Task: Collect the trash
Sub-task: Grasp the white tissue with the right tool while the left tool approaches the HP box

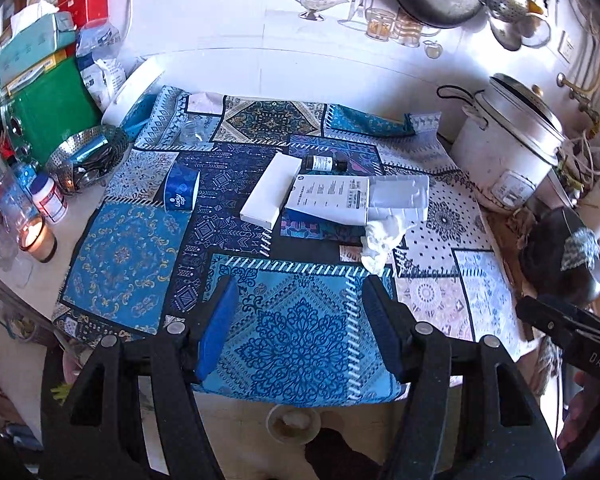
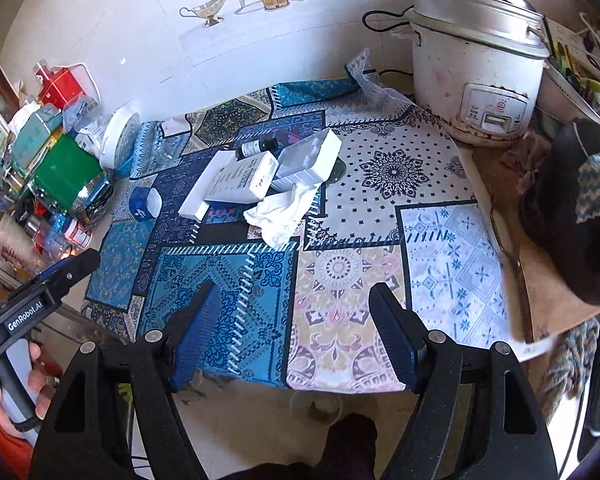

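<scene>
— Across the table spreads a patchwork cloth (image 1: 132, 256), with a white rice cooker (image 2: 476, 76) at two o'clock.
— And the trash?
— Near the cloth's middle: a long white box (image 1: 270, 190), a printed carton (image 1: 328, 200) leaning on it, a plastic tray (image 2: 308, 160), and a crumpled tissue (image 2: 280, 216) touching the carton. A blue paper cup (image 1: 181, 192) lies at nine o'clock.
— Grippers?
— Left gripper (image 1: 300, 324) and right gripper (image 2: 296, 332) both hang released, jaws apart, nothing between them.
</scene>
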A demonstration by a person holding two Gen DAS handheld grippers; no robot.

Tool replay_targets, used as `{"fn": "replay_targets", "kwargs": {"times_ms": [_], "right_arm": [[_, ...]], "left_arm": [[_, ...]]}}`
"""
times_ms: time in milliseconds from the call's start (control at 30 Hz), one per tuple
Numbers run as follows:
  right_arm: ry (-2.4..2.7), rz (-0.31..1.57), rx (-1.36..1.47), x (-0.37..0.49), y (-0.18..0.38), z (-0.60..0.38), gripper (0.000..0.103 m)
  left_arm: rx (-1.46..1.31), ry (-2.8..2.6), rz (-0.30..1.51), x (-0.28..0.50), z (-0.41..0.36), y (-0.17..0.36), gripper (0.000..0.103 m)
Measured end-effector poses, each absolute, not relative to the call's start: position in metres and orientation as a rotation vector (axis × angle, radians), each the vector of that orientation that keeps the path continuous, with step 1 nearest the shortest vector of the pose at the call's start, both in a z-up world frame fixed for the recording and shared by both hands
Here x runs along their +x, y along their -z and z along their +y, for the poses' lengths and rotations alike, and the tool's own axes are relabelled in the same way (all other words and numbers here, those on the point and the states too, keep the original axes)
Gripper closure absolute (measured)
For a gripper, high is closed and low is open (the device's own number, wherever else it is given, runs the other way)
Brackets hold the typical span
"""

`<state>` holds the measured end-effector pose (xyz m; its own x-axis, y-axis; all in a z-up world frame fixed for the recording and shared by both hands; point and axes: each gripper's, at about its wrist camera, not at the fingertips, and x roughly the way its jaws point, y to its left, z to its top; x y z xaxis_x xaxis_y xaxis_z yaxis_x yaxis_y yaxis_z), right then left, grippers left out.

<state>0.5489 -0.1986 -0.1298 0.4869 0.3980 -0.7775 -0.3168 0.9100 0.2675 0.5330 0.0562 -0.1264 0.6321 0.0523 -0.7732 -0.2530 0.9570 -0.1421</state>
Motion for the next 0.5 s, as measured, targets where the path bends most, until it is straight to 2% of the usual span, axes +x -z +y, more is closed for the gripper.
{"fn": "replay_targets", "kwargs": {"times_ms": [233, 500], "right_arm": [[-0.483, 1.056, 0.12, 0.621, 0.153, -0.2, 0.03], [-0.488, 1.15, 0.184, 0.675, 0.188, -0.159, 0.03]], "left_arm": [[-0.288, -0.229, 0.933, 0.586, 0.053, 0.146, 0.04], [-0.241, -0.232, 0.983, 0.63, 0.077, 0.163, 0.04]]}}
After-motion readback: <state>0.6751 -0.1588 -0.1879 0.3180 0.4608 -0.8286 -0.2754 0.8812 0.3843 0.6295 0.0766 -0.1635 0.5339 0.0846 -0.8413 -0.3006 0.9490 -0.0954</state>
